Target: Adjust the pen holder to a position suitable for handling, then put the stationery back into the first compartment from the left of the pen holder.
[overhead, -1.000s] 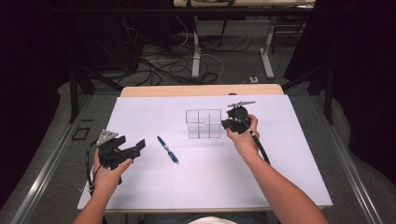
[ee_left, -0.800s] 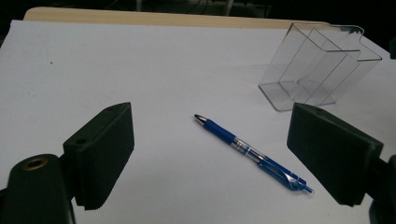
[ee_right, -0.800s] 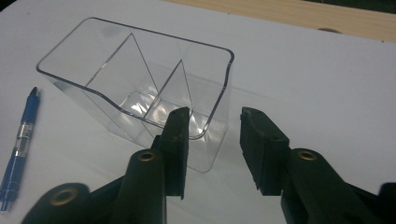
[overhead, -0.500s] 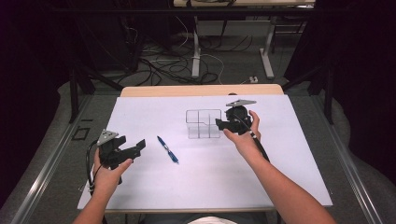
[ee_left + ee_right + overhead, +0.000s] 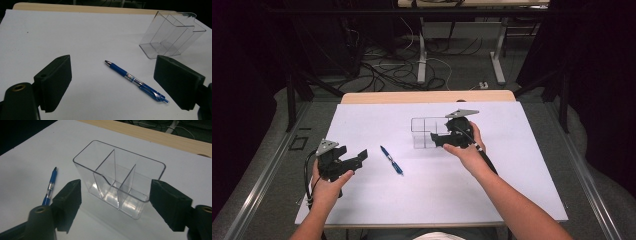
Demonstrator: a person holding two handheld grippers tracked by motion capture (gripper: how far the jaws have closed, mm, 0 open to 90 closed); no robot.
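Clear organizer (image 5: 428,133): transparent plastic box with inner dividers, standing upright and open-topped on the white tabletop (image 5: 512,165), toward the far middle. In the right claw's view (image 5: 117,187) it shows three compartments, all without contents.

Pen (image 5: 391,160): blue, with a clear middle section, lying flat on the tabletop, near the organizer's left and on its near side, apart from it. In the left claw's view (image 5: 136,81) its silver tip points away from the camera.

Surroundings: wooden edge strip (image 5: 427,96) along the far side of the tabletop; beyond it cables (image 5: 382,70) on the floor and metal legs of other furniture. Nothing lies between either claw and the two items.

Right claw (image 5: 438,140): just beside the organizer's right end, at its near side; jaws have just been opening and now stand wide, pads off the plastic, holding nothing. The organizer sits just ahead of and between the jaw tips.

Left claw (image 5: 354,160): at the tabletop's left, jaws wide apart and empty, aimed toward the pen, which lies a little ahead of them, untouched.
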